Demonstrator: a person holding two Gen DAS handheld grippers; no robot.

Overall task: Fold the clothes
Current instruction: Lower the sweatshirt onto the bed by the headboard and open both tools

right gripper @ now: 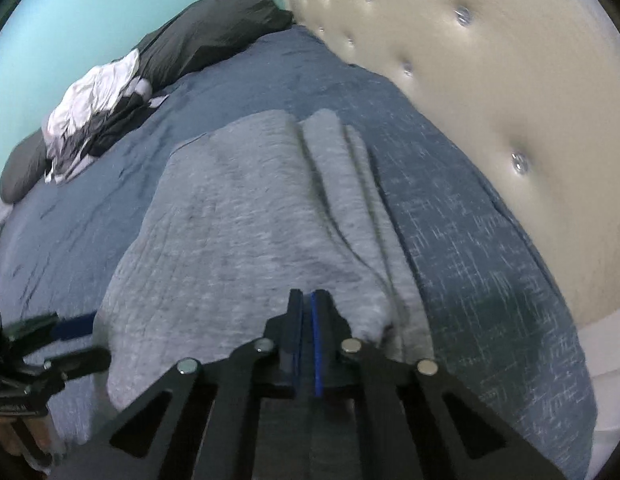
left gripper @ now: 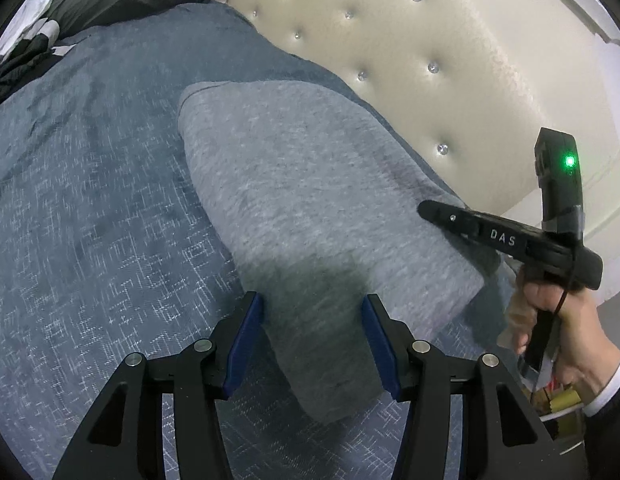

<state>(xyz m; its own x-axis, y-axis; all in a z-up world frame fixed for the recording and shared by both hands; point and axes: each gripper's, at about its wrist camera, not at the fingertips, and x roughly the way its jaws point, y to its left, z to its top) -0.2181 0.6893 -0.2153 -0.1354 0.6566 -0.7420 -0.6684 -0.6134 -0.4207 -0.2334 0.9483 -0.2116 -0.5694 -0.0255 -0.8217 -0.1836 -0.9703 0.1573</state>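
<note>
Grey garment (left gripper: 310,208) lies on the blue bedspread (left gripper: 90,200) beside the headboard (left gripper: 410,60), apparently folded into a long strip, with further folding likely left. Left tongs (left gripper: 312,344) stand apart over its near end; right tongs (right gripper: 307,320) are pressed together at its edge, with no cloth visibly between them.

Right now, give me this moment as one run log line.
stage: folding | item: folded grey knit garment on blue bedspread | left gripper: open, straddling near end | right gripper: shut at garment's edge, hold unclear

A home bedroom: blue bedspread (left gripper: 90,208), tufted cream headboard (left gripper: 410,48), dark pillows (right gripper: 214,36)
</note>
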